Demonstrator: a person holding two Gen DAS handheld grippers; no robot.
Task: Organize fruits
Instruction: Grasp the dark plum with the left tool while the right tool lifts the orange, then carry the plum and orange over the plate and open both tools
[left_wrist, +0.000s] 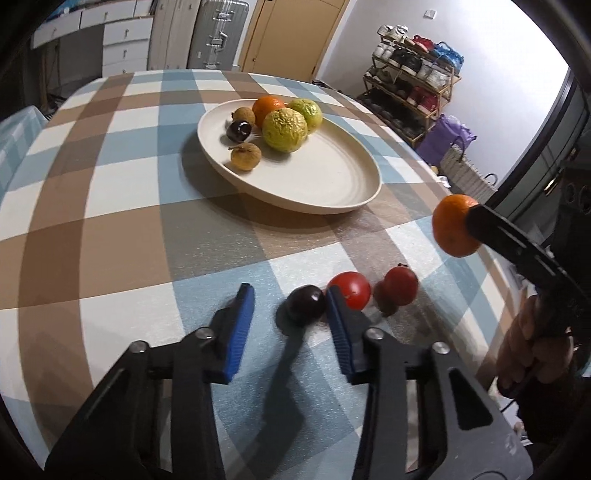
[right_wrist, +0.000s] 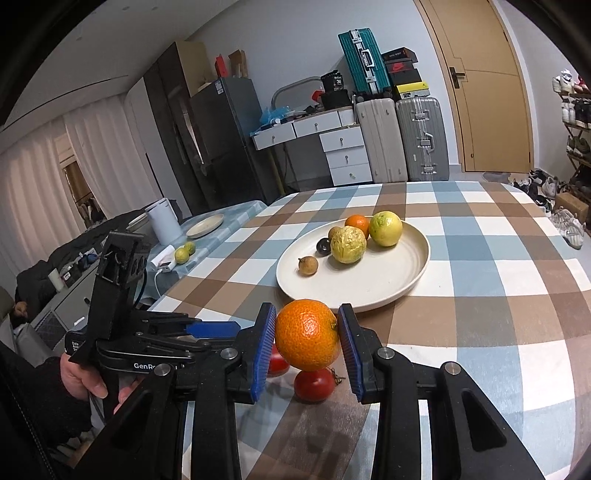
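Note:
On the checked tablecloth a dark plum (left_wrist: 306, 304) lies between the blue pads of my left gripper (left_wrist: 288, 291). The plum touches the right pad, and a gap remains at the left pad, so the jaws stand open. Two red tomatoes (left_wrist: 351, 290) (left_wrist: 400, 290) lie just right of it. My right gripper (right_wrist: 307, 310) is shut on an orange tangerine (right_wrist: 307, 334), held in the air above the tomatoes (right_wrist: 314, 384). Beyond stands a cream plate (left_wrist: 325, 173) with a tangerine (left_wrist: 267, 107), two yellow-green fruits (left_wrist: 284, 131), a dark plum (left_wrist: 238, 131) and two brown longans (left_wrist: 245, 157).
The table's right edge runs close behind the held tangerine (left_wrist: 452, 225). A shoe rack (left_wrist: 413, 85) and a purple bag (left_wrist: 448, 136) stand past it. A side table at left bears a white kettle (right_wrist: 164, 219), a small plate (right_wrist: 205, 226) and limes (right_wrist: 183, 254). Suitcases (right_wrist: 421, 140) stand by the door.

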